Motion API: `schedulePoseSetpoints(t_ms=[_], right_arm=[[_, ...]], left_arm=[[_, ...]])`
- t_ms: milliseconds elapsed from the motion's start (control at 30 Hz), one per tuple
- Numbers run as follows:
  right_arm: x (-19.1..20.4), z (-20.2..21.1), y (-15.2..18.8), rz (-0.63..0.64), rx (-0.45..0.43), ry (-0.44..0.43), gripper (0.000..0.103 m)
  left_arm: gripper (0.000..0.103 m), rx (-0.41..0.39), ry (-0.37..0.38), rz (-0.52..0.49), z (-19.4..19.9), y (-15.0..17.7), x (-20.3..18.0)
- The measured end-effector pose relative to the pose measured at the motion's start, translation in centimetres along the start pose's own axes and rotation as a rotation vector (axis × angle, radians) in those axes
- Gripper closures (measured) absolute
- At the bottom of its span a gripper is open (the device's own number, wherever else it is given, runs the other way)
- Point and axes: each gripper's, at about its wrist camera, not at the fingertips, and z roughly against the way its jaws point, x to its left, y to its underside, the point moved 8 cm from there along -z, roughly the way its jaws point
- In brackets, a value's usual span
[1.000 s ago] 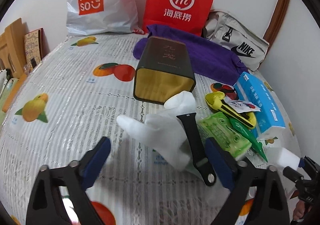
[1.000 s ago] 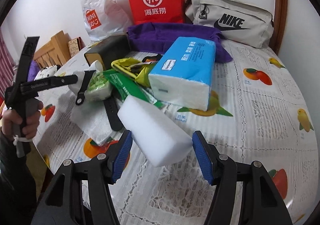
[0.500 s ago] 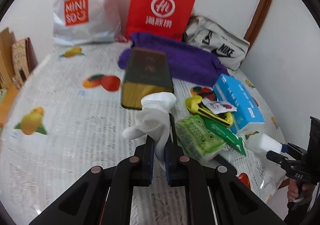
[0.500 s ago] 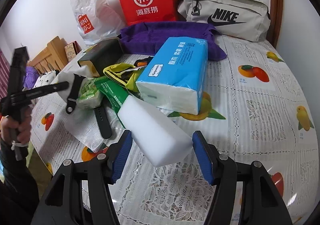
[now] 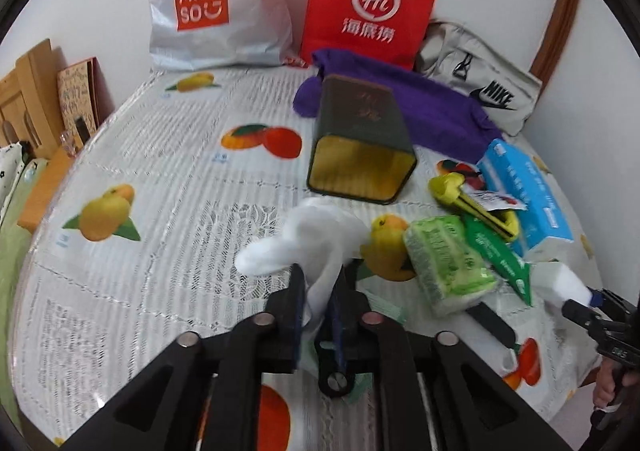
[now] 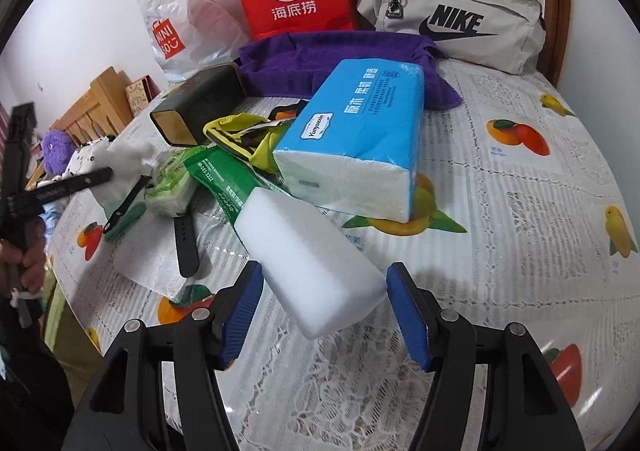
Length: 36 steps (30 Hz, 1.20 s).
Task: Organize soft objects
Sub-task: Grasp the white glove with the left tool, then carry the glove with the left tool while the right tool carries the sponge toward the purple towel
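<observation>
Left gripper point(image 5: 318, 293) clamped on crumpled white soft cloth point(image 5: 316, 235), jaws just eased slightly, lifting it clear of clutter; right gripper point(image 6: 324, 309) squeezing white rectangular foam sponge point(image 6: 308, 251), held above fruit-print tablecloth point(image 6: 520, 187), probably for sorting.

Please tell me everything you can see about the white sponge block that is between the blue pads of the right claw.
The white rectangular sponge block looks like soft, matte foam, plain and unmarked, with slightly rounded edges. It sits slanted between the blue pads of the right claw, its near end raised toward the camera and its far end reaching to the green plastic packet and the blue tissue pack. The left pad lies against its side; at the right pad a small gap seems to show, so a firm grip is uncertain.
</observation>
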Motion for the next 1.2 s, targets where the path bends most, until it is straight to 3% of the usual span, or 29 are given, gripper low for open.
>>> schedulePoseSetpoints(t_ms=[167,333,367,400,467,500,700,867,1067,1133,1200], right_arm=[[-0.1,-0.4,-0.8,0.001,-0.004,0.014,0.038],[-0.3,-1.6,-1.1,0.013,0.029,0.032,0.038],[-0.4,-1.8,-1.1,0.012,0.030,0.035,0.038],[-0.4,-1.8,-1.1,0.009,0.025,0.033,0.038],[-0.2,-1.6,-1.3,0.013,0.010,0.016,0.050],[-0.2,-1.4,-1.5,0.012,0.002,0.008,0.050],[0.2,-0.1,-1.6,0.012,-0.012,-0.033,0.054],[-0.1,1.2,-0.7,0.016,-0.013,-0.023,0.055],[-1.0,1.0,0.9,-0.025,0.019,-0.026,0.054],[-0.9,0.8,1.1,-0.030,0.020,-0.039,0.053],[-0.8,0.6,1.0,-0.029,0.012,-0.033,0.052]], left_arm=[[0.046,0.009,-0.067,0.019,-1.7,-0.3,1.2],[0.045,0.006,-0.048,0.041,-2.7,-0.8,1.6],[0.047,0.007,-0.027,0.049,-2.9,-0.8,1.6],[0.061,0.005,-0.005,0.052,-3.1,-0.9,1.4],[0.087,0.007,0.033,0.046,-3.1,-0.9,1.1],[0.093,0.012,0.046,0.043,-3.2,-0.8,0.9],[0.094,-0.035,0.109,0.053,-0.8,-1.6,0.1],[0.095,-0.063,0.105,0.053,1.0,-1.7,0.3],[0.095,-0.031,0.093,0.040,-0.6,-0.9,0.3],[0.090,-0.027,0.099,0.057,-1.5,-1.0,0.3],[0.057,-0.032,0.085,0.074,-2.0,-1.3,0.7]])
